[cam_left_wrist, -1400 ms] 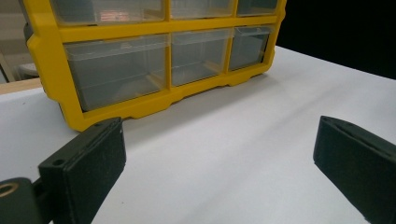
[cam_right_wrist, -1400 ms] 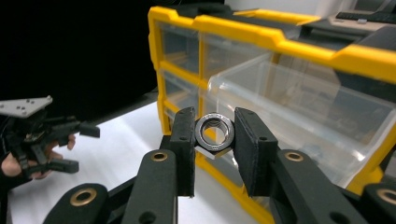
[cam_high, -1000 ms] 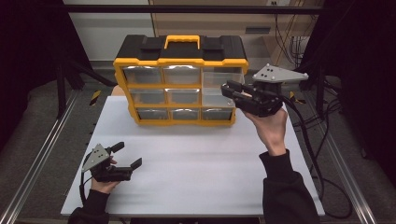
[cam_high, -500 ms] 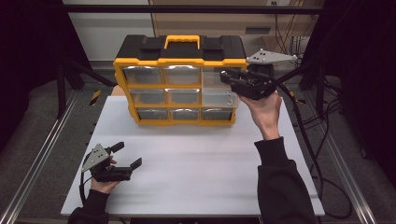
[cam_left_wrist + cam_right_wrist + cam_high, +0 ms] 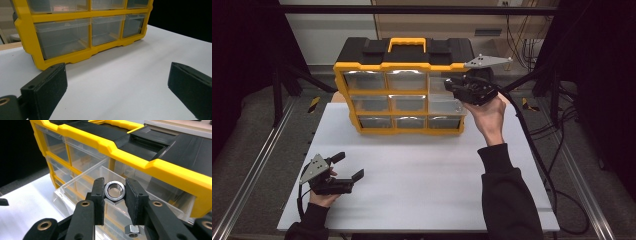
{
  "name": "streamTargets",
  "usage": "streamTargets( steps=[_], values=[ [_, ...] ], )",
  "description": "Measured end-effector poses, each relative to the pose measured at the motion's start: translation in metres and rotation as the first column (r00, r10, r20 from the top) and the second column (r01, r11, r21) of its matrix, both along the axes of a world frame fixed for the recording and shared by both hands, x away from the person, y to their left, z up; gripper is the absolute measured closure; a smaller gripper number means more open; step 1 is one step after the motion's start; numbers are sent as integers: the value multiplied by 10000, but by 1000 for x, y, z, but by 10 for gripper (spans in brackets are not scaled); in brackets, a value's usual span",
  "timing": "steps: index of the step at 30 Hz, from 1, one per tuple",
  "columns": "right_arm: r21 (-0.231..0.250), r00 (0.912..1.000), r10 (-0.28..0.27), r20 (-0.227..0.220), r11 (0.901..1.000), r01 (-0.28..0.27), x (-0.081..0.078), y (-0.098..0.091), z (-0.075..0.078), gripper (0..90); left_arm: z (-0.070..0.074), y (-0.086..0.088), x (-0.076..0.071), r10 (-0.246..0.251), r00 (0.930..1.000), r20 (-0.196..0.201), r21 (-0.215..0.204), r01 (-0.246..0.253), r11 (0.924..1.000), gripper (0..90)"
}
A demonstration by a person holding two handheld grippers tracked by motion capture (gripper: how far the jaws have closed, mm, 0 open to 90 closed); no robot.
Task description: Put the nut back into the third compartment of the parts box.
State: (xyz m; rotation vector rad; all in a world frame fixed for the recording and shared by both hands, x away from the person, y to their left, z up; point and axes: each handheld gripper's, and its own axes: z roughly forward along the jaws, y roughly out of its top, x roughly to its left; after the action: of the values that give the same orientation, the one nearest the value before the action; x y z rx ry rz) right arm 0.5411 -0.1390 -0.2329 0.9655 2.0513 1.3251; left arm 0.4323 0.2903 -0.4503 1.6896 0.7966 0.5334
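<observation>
**Steel nut held over an open drawer of the yellow organizer**

The nut [image 5: 114, 191] is a shiny silver hexagon with a round threaded hole, seen face-on in the right gripper view. The right gripper [image 5: 114, 195] has its two black pads pressed on opposite flats of the nut, jaws narrowed to the nut's width. The nut sits above a clear plastic drawer [image 5: 82, 180] pulled out of the top row of the yellow and black organizer [image 5: 404, 92], at its right end. A second, smaller nut [image 5: 131, 230] lies lower down, just below the right pad; whether it rests inside a drawer I cannot tell.

In the high view the right gripper [image 5: 462, 90] is raised at the organizer's upper right corner. The left gripper [image 5: 347, 167] rests low over the white counter [image 5: 422, 175] near its front left, well apart from the organizer, jaws spread wide with nothing between them.
</observation>
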Motion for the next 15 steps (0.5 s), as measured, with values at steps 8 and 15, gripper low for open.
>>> streamTargets(
  steps=[8, 15],
  values=[
    [-864, 9998, -32, -193, 9963, 15, 2, 6, 1, 697, 0, 0, 0, -7, 10000, 1, -5, 7, 10000, 23],
    [-653, 9991, 122, -408, 9978, -148, 2, 5, 2, 663, 0, 0, 0, -8, 10000, -4, -4, 8, 10000, 23]
  ],
)
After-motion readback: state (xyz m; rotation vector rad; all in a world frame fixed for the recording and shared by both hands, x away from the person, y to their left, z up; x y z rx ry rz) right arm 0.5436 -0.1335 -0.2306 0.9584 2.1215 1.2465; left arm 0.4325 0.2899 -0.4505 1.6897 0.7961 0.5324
